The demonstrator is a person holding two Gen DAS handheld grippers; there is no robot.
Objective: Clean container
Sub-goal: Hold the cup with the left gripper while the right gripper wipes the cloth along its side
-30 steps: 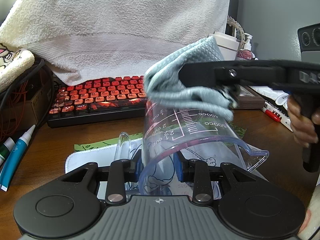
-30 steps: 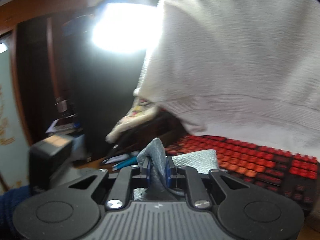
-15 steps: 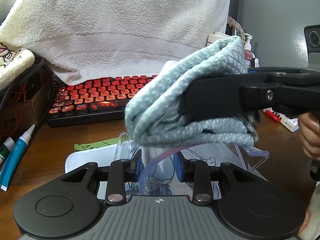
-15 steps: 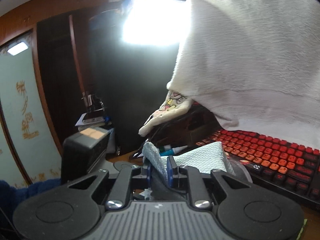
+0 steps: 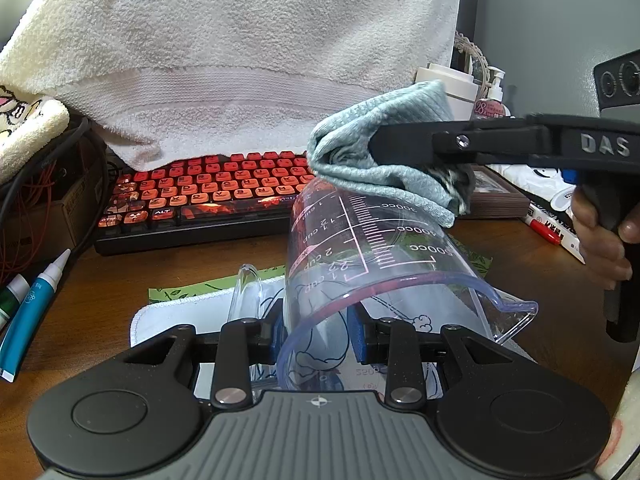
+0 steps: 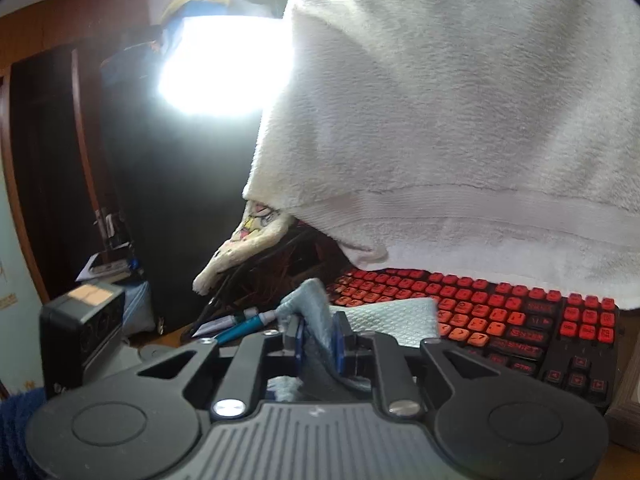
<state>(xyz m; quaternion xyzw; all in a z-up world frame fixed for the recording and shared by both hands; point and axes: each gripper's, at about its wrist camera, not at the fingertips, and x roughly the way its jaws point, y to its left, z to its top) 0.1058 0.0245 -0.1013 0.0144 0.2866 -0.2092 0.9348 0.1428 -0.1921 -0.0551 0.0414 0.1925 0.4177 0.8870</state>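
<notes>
My left gripper is shut on the rim of a clear plastic measuring jug with pink scale marks, held on its side with the base pointing away and its spout at the right. My right gripper is shut on a folded grey-blue cloth. In the left wrist view the right gripper comes in from the right and presses the cloth on the jug's far end.
A red-keyed keyboard lies behind the jug under a hanging white towel. A white printed mat lies under the jug. Blue tubes lie at the left. Bottles and markers stand at the right.
The right gripper with the cloth moved from near the jug's rim back to its far end, wiping along the jug's outside. The left gripper and jug stayed still.
</notes>
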